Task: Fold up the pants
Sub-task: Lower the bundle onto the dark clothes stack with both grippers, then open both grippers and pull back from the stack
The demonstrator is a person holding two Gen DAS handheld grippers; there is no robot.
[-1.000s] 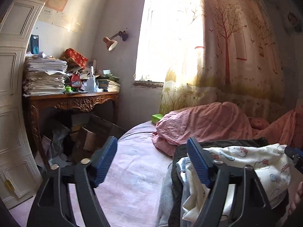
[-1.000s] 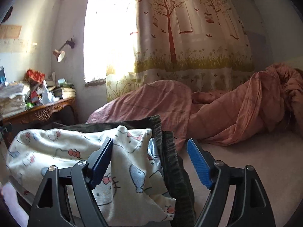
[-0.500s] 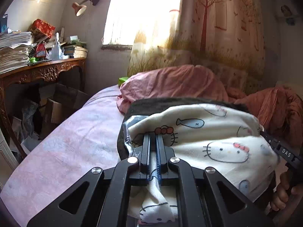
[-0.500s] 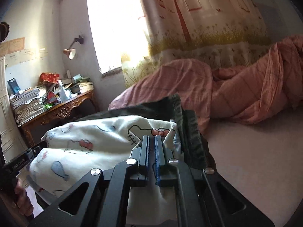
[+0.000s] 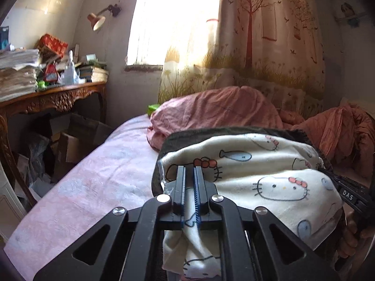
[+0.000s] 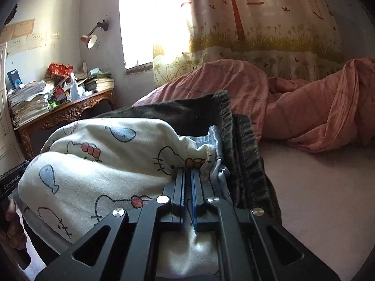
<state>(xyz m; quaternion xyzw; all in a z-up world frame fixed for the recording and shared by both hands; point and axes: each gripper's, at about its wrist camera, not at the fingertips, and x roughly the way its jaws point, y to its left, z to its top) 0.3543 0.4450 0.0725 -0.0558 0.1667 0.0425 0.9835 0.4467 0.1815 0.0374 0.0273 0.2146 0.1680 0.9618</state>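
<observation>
The pants [image 5: 269,164] are white cartoon-cat print cloth, lying bunched on a dark garment [image 5: 211,134] on the bed. My left gripper [image 5: 189,173] is shut on the left end of the pants. My right gripper [image 6: 187,175] is shut on their right end, beside the dark garment's ribbed edge [image 6: 236,149]. The pants [image 6: 105,164] stretch between the two grippers. The right gripper's body shows at the right edge of the left wrist view [image 5: 351,196]. The cloth under the jaws hangs down behind the fingers.
A pink sheet covers the bed [image 5: 93,187]. A crumpled salmon quilt [image 6: 304,107] lies along the far side under the curtain. A carved wooden desk [image 5: 54,98] piled with papers stands left, with cardboard boxes [image 5: 75,140] beneath it.
Both grippers were open a second ago and have closed on the pants' two ends. Since half a second ago they have shifted only slightly, the cloth held between them.
</observation>
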